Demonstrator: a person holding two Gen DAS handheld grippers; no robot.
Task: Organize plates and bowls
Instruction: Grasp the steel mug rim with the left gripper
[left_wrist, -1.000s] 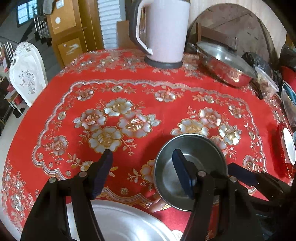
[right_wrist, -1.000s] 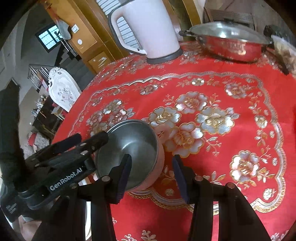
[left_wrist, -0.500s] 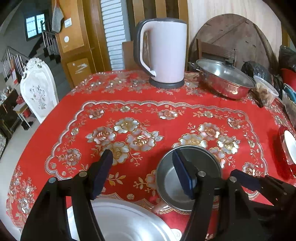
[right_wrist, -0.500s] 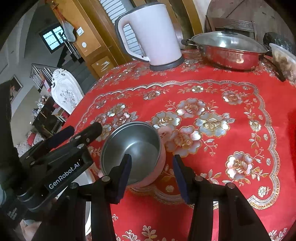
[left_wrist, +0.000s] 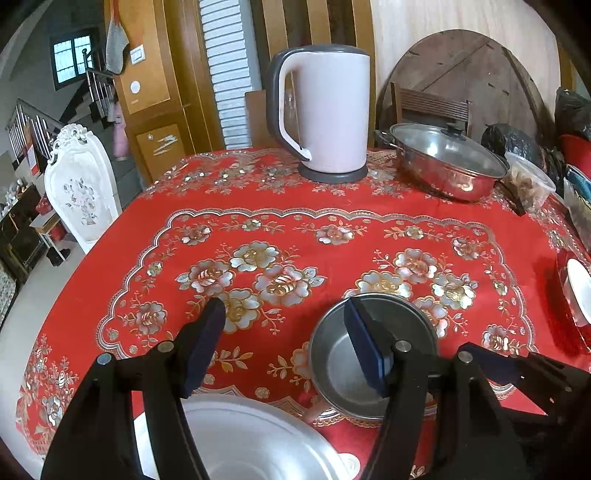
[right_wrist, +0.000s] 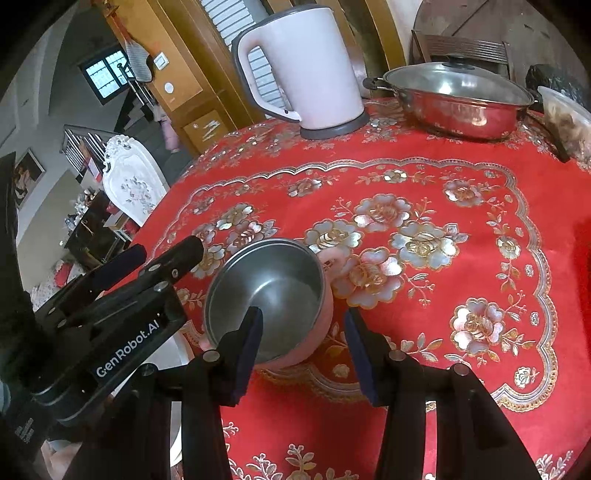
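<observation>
Bowl (right_wrist: 269, 295), steel inside and pink outside, sits low centre on the red table (right_wrist: 461, 192); right tool (right_wrist: 303, 345) gapes around its near rim, gripping nothing; left tool (left_wrist: 284, 341) equally spread above a white plate (left_wrist: 251, 443).

On the table (left_wrist: 110, 258), the bowl (left_wrist: 343, 373) lies right of the plate (left_wrist: 258, 443), kettle (left_wrist: 332, 114) behind.

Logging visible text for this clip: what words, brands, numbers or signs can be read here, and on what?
"GenRobot.AI": white print on the side of the left tool, seen from the right wrist view.
Small white print lower on the same tool body: too blurred to read.
Stickers on the wooden cabinet: too small to read.
Kettle, pot, bowl: no readable text.
</observation>
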